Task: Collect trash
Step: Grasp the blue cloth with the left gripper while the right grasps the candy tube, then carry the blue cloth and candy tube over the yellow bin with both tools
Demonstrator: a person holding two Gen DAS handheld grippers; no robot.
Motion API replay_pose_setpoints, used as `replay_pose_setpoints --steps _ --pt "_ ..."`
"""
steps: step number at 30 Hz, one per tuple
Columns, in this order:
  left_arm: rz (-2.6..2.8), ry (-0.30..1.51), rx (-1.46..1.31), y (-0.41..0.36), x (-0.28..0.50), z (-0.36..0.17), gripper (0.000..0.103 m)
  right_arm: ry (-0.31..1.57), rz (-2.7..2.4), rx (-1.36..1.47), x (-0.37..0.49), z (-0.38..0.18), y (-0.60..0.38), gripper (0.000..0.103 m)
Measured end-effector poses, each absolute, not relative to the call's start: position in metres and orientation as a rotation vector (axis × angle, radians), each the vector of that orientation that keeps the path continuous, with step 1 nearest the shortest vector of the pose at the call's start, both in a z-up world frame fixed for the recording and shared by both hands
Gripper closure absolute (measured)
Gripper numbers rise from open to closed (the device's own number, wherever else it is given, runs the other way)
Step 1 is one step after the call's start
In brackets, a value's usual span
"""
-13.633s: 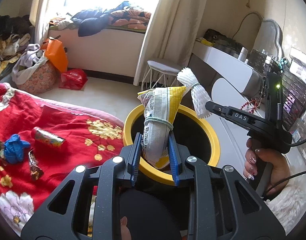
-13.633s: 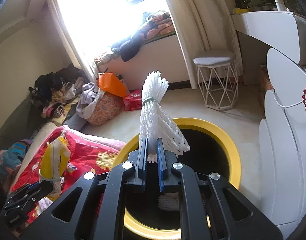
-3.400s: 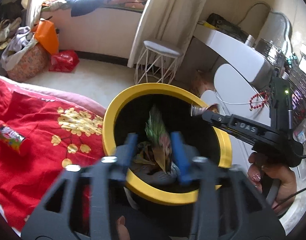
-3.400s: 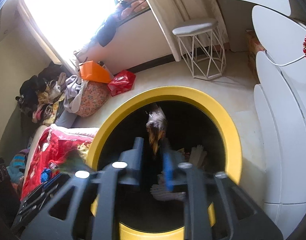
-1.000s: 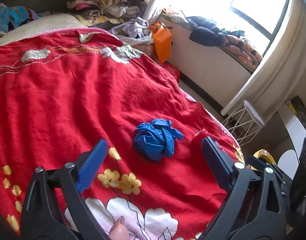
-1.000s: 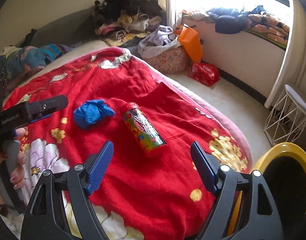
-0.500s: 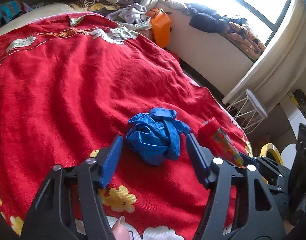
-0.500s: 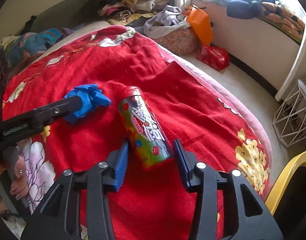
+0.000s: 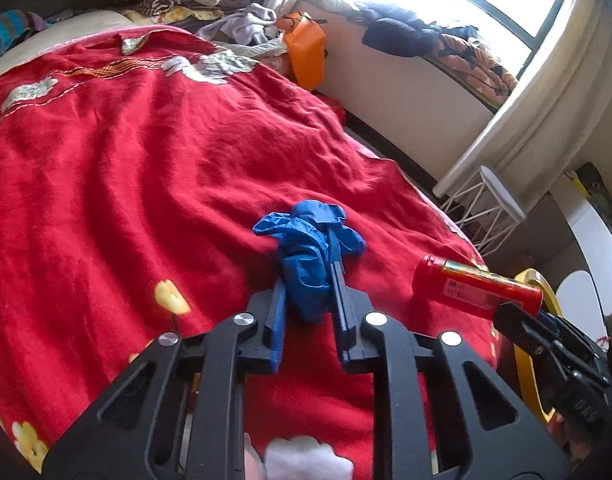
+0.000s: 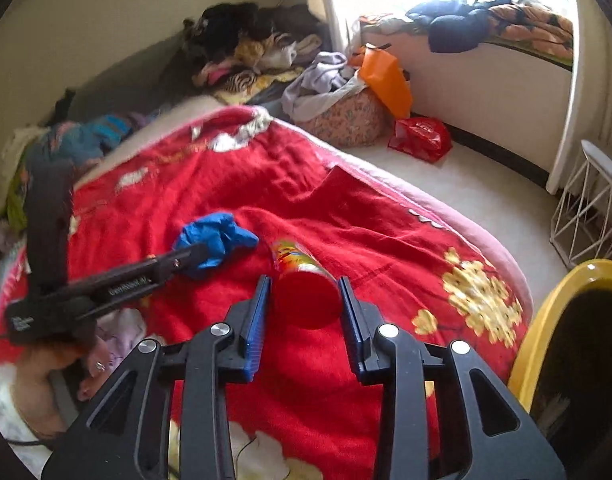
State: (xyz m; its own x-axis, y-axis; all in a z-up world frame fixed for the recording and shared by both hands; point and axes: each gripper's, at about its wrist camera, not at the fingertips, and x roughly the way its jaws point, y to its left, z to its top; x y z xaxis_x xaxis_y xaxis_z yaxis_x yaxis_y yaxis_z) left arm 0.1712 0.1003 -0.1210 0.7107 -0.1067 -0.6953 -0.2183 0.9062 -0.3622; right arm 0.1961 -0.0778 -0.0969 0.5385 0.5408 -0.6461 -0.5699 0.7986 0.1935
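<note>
My left gripper [image 9: 307, 276] is shut on a crumpled blue glove [image 9: 311, 248], held just above the red bedspread [image 9: 126, 160]; it also shows in the right wrist view [image 10: 214, 240]. My right gripper [image 10: 304, 284] is shut on a red snack can [image 10: 306, 292], its base facing the camera; the can also shows in the left wrist view [image 9: 475, 286], lifted off the bed. The yellow-rimmed black trash bin [image 10: 561, 304] stands at the right beside the bed, and its rim shows in the left wrist view [image 9: 535, 280].
The red flowered bedspread [image 10: 345, 232] covers the bed. A white wire stool [image 10: 589, 208] stands by the curtain. An orange bag [image 10: 385, 80], a red bag [image 10: 421, 138] and piled clothes [image 10: 266, 56] lie beyond the bed. A white dresser [image 9: 593, 240] is at far right.
Both grippers have closed: the left on the blue glove, the right on the can. The can has come up off the bedspread and the glove is lifted slightly.
</note>
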Motion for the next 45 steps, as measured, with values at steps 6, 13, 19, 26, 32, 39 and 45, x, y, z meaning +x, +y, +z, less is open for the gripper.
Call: replay_pose_setpoints --steps 6,13,19,26,32,39,45 --pt "0.015 0.753 -0.439 0.086 0.164 -0.105 0.092 0.744 0.66 -0.005 0.18 -0.096 -0.093 0.073" --pt "-0.03 0.72 -0.415 0.068 0.157 -0.084 0.092 0.693 0.661 0.043 0.166 -0.079 -0.11 0.074" --pt "-0.068 0.694 -0.395 0.054 0.155 -0.069 0.092 0.646 0.636 0.068 0.158 -0.063 -0.13 0.074" --pt "-0.123 0.662 -0.37 0.033 0.149 -0.052 0.092 0.615 0.581 0.117 0.154 -0.052 -0.161 0.075" --pt "-0.167 0.64 -0.348 0.015 0.145 -0.042 0.092 0.588 0.522 0.159 0.153 -0.045 -0.191 0.075" --pt "-0.21 0.629 -0.327 0.0 0.143 -0.035 0.092 0.575 0.45 0.197 0.152 -0.042 -0.22 0.075" --pt "-0.243 0.625 -0.31 -0.012 0.141 -0.032 0.092 0.565 0.4 0.228 0.152 -0.04 -0.244 0.075"
